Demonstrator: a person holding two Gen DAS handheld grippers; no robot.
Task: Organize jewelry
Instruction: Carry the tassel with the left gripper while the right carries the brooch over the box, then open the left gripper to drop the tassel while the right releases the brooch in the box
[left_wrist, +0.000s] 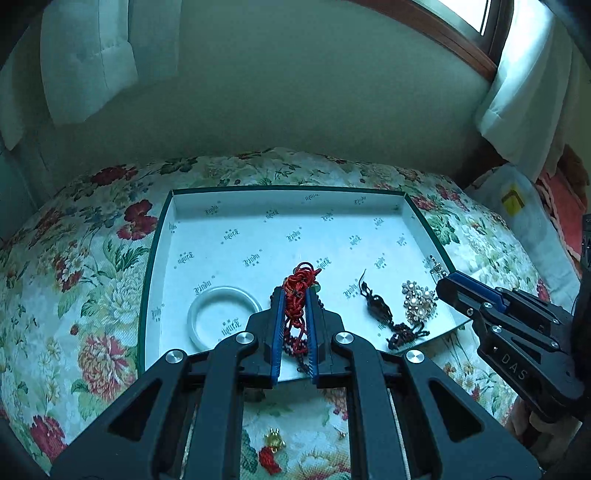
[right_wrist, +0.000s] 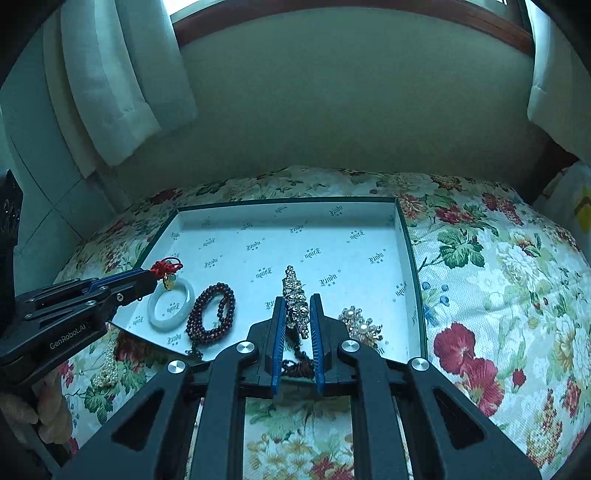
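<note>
Presently the left gripper (left_wrist: 295, 306) is clenching a red knotted cord charm (left_wrist: 300, 295) above the near edge of the shallow box tray (left_wrist: 288, 190), which is sitting on a floral bedspread (left_wrist: 92, 295). Its white bangle (right_wrist: 170, 303) and dark bead bracelet (right_wrist: 212, 314) are lying near the tray's near-left corner. The right gripper (right_wrist: 297, 314) is pinching a silver link bracelet (right_wrist: 295, 295) over the near edge, with a pearl brooch (right_wrist: 360, 325) lying just beside it toward the near-right corner.
</note>
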